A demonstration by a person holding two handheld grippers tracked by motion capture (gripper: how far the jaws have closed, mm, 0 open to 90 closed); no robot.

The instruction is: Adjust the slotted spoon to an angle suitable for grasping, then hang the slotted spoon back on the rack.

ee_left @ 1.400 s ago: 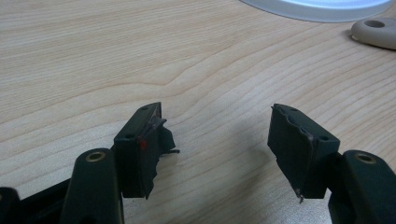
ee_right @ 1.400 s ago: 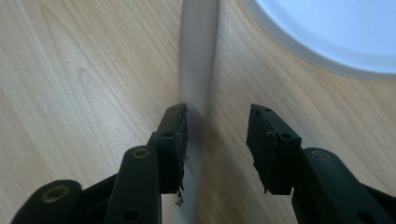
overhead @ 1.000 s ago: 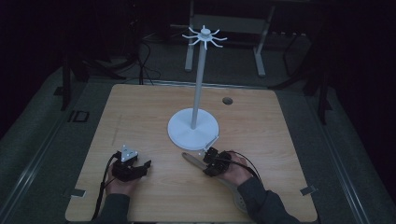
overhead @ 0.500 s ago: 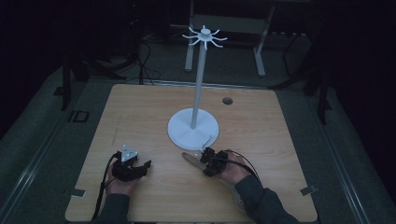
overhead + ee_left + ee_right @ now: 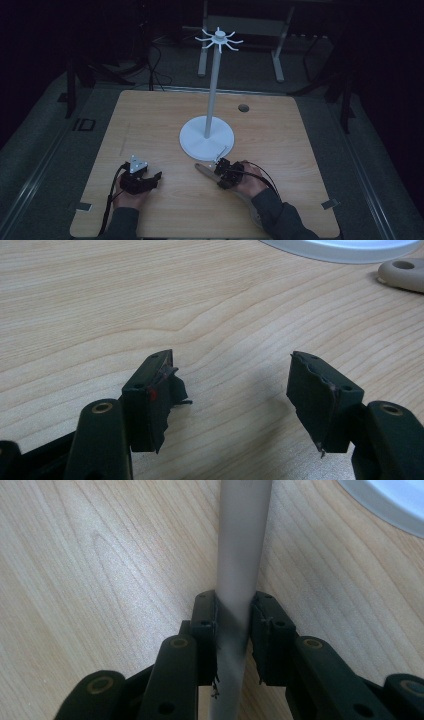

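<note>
One table (image 5: 150, 120): pale wood, fine wavy grain, flat rectangular top with rounded corners. One small dark round hole (image 5: 243, 107) sits in it at about one o'clock from the middle.

One left gripper (image 5: 150, 181), mine, black, resting at seven o'clock on the table in my left hand (image 5: 127, 195). It carries one grey three-cornered plate on top. In the left gripper view its two jaws stand wide apart with bare wood between them and nothing held; one pad (image 5: 150, 400) shows a torn, ragged edge.

One white stand (image 5: 206, 137) at the table's centre: one flat round base, one thin upright pole, one hub at the top with short curved spokes spreading out; I cannot count the spokes surely.

One utensil (image 5: 204, 170), beige, matte and smooth, lying flat at six o'clock from the stand's base, just beside its rim. Its rounded handle end has one hanging hole, seen in the left gripper view (image 5: 402, 274).

One right gripper (image 5: 218, 167), mine, black, at five o'clock in my right hand (image 5: 250, 180). Its jaws have just been closing and now pinch the utensil's narrow handle on both sides, pads pressed against it.
</note>
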